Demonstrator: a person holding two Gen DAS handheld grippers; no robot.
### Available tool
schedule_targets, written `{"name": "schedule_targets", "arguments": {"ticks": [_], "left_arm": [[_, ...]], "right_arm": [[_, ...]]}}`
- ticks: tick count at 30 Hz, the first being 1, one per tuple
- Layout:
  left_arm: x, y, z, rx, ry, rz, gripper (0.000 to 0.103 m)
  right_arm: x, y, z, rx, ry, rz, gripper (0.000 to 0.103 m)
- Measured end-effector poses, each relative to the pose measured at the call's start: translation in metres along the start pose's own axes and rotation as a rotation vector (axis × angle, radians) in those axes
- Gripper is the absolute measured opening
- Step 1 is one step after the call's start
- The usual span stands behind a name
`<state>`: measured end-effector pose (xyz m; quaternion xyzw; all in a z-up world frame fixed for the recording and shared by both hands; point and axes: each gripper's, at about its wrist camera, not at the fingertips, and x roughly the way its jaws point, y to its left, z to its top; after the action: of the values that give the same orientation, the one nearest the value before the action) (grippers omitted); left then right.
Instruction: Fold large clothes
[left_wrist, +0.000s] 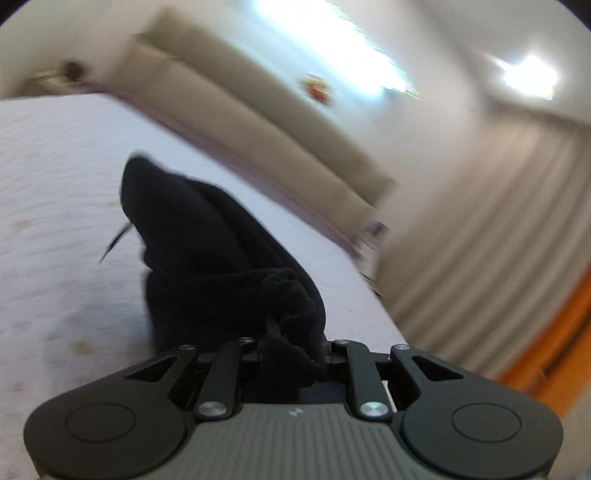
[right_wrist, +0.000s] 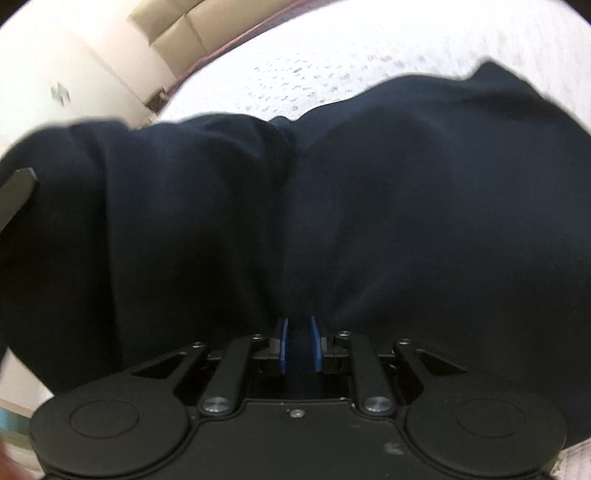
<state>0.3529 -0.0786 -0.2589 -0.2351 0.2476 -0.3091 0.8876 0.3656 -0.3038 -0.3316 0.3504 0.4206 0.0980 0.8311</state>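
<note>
A dark navy garment lies spread over a white quilted bed and fills most of the right wrist view. My right gripper is shut on a fold of it, the cloth pinched between its blue pads. In the left wrist view my left gripper is shut on a bunched end of the same garment, which rises as a dark ridge off the bed. Cloth hides the left gripper's fingertips. The picture is blurred and tilted.
A beige padded headboard runs along the far side of the bed. Grey curtains hang at the right, with an orange strip below them. A dark part of the other gripper shows at the left edge of the right wrist view.
</note>
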Motion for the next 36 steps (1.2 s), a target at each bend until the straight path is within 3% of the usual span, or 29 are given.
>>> {"name": "schedule_targets", "arguments": {"ticks": [4,8,11,14,15,17,18,19,22,24,25,26,30,33,34,35,36], "left_arm": [[0.04,-0.057,-0.015,0.061,0.074,-0.127,0.018],[0.087,-0.099,-0.051,0.113,0.183,-0.154,0.019],[0.131,-0.108,-0.096,0.152,0.318,-0.1,0.019],[0.157,-0.109,-0.137,0.234,0.407,0.034,0.019],[0.157,-0.113,-0.14,0.254,0.399,0.051,0.019],[0.155,-0.122,-0.139,0.262,0.382,0.073,0.021],[0.155,-0.127,-0.137,0.265,0.371,0.082,0.021],[0.151,-0.129,-0.136,0.269,0.364,0.091,0.021],[0.148,-0.136,-0.136,0.273,0.352,0.11,0.021],[0.144,-0.14,-0.136,0.271,0.345,0.116,0.021],[0.141,-0.141,-0.135,0.272,0.343,0.122,0.021],[0.14,-0.142,-0.135,0.277,0.34,0.127,0.021],[0.147,-0.158,-0.129,0.331,0.303,0.114,0.022],[0.17,-0.159,-0.14,0.348,0.354,0.12,0.025],[0.178,-0.151,-0.147,0.333,0.381,0.136,0.026],[0.181,-0.147,-0.154,0.327,0.399,0.143,0.027],[0.178,-0.145,-0.16,0.332,0.406,0.139,0.028]], "right_arm": [[-0.068,-0.035,0.02,-0.029,-0.161,-0.142,0.018],[-0.121,-0.083,0.038,-0.026,-0.254,-0.27,0.022],[-0.133,-0.121,0.05,-0.038,-0.239,-0.347,0.022],[-0.132,-0.141,0.063,-0.017,-0.218,-0.279,0.025],[-0.132,-0.142,0.07,-0.023,-0.212,-0.25,0.029],[-0.126,-0.141,0.085,-0.033,-0.204,-0.156,0.069],[-0.122,-0.141,0.092,-0.02,-0.195,-0.11,0.079],[-0.12,-0.143,0.1,0.005,-0.187,-0.059,0.081],[-0.1,-0.145,0.137,0.063,-0.172,0.019,0.084],[-0.078,-0.15,0.152,0.093,-0.098,0.016,0.083],[-0.071,-0.152,0.156,0.095,-0.081,0.047,0.056],[-0.069,-0.145,0.159,0.066,-0.081,0.068,0.016],[-0.093,-0.11,0.159,-0.139,-0.203,-0.018,0.014],[-0.078,-0.128,0.16,-0.088,-0.169,-0.09,0.018],[-0.06,-0.139,0.161,-0.08,-0.123,-0.137,0.028],[-0.045,-0.147,0.162,-0.084,-0.085,-0.196,0.049],[-0.041,-0.156,0.16,-0.072,-0.071,-0.222,0.06]]}}
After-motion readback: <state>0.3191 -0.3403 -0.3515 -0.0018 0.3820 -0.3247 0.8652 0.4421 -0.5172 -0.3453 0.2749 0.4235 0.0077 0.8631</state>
